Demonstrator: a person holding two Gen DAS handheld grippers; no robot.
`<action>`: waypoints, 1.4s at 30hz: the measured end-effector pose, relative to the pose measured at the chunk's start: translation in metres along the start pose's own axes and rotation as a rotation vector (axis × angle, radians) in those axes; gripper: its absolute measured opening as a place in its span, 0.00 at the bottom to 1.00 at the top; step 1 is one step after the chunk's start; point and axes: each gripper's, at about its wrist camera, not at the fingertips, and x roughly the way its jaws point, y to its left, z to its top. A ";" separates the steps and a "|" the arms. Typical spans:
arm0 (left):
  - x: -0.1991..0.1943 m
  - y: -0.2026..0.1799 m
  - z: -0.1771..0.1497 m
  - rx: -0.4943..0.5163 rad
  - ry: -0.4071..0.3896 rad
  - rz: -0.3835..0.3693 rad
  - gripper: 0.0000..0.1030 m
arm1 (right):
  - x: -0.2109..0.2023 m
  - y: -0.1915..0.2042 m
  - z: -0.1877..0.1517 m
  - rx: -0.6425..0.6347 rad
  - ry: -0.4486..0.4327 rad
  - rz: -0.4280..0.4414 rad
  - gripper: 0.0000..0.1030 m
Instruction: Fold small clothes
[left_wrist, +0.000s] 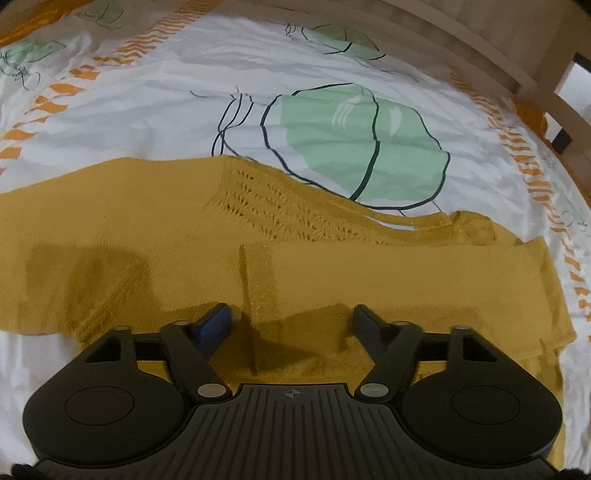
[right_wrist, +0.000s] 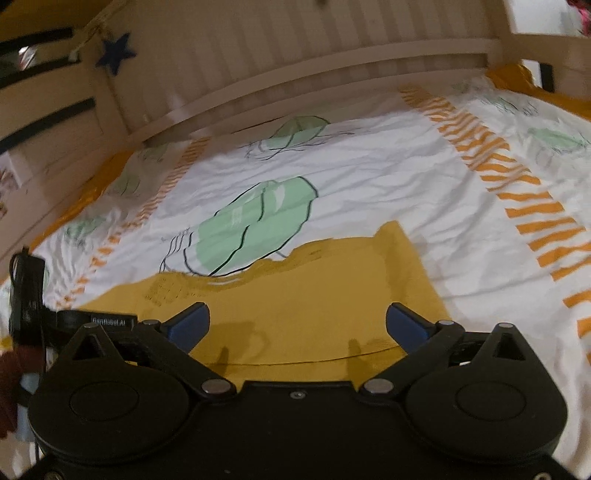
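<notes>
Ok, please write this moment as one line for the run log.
left claw: open, over sweater | right claw: open, over sweater | sweater: flat on bedsheet | grasp: none

Open bedsheet (right_wrist: 369, 177) beyond garment (right_wrist: 314, 295), wooden rail (right_wrist: 295, 74) behind

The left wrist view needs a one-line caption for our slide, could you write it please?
Open left gripper poised over a mustard knit garment spread on a leaf-print bedsheet.
</notes>
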 end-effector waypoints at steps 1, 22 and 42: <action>0.000 -0.002 0.001 0.006 -0.005 0.008 0.38 | -0.001 -0.004 0.001 0.015 -0.001 -0.004 0.99; -0.090 0.009 0.042 0.077 -0.275 0.054 0.03 | 0.003 -0.046 0.002 0.124 0.043 -0.099 0.99; -0.008 0.035 -0.003 -0.074 -0.026 -0.142 0.37 | 0.003 -0.043 0.001 0.136 0.051 -0.071 0.99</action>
